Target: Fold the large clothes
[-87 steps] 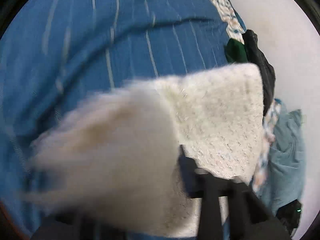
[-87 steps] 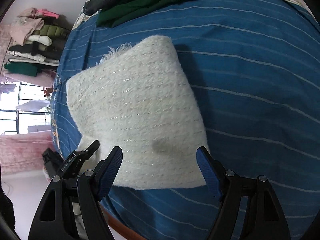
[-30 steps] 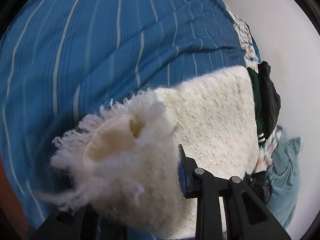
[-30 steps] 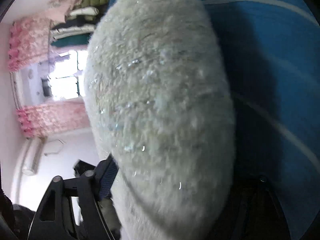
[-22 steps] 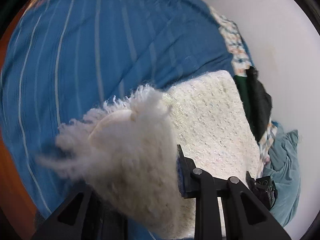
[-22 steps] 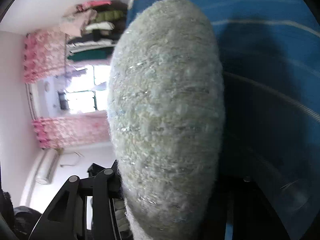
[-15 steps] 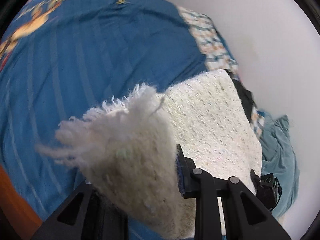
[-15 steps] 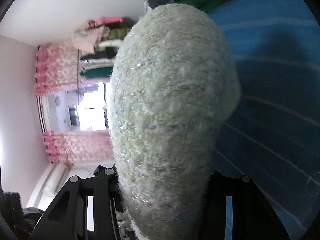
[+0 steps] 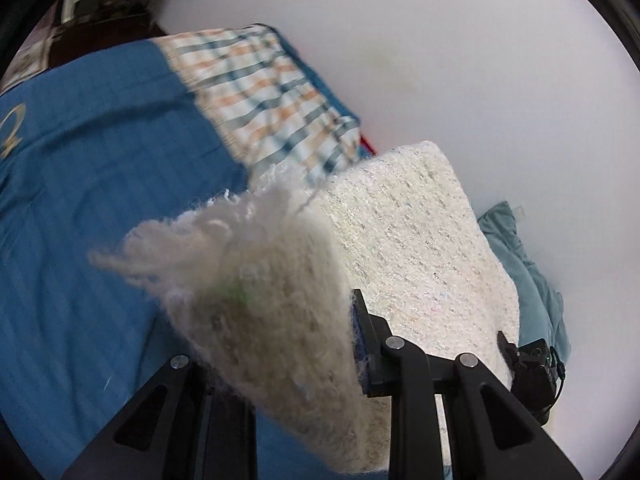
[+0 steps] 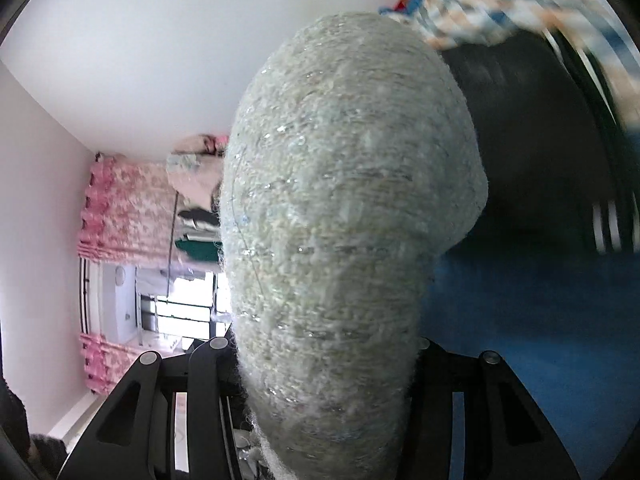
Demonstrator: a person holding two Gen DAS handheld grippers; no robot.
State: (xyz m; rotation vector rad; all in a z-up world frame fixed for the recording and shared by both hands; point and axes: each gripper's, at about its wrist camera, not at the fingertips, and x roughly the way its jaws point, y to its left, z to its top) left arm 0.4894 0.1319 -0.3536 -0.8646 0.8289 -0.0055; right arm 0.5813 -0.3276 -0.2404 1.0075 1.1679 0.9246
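A folded cream fuzzy knit garment (image 9: 420, 248) with a fringed edge is held up off the blue striped bedspread (image 9: 92, 184). My left gripper (image 9: 280, 344) is shut on its fringed end, which bulges between the jaws. In the right wrist view the same knit (image 10: 344, 208) fills the middle of the frame, and my right gripper (image 10: 324, 380) is shut on it. The fingertips of both grippers are hidden by the fabric.
A plaid cloth (image 9: 264, 92) lies at the head of the bed by the white wall. A teal garment (image 9: 520, 256) is at the right edge. A dark garment with white stripes (image 10: 560, 168) lies on the bed. A clothes rack and pink curtains (image 10: 120, 208) are at the left.
Both grippers have lifted the folded knit off the bed and swung it toward the wall and the plaid cloth. The right gripper, open earlier, has closed on the knit.
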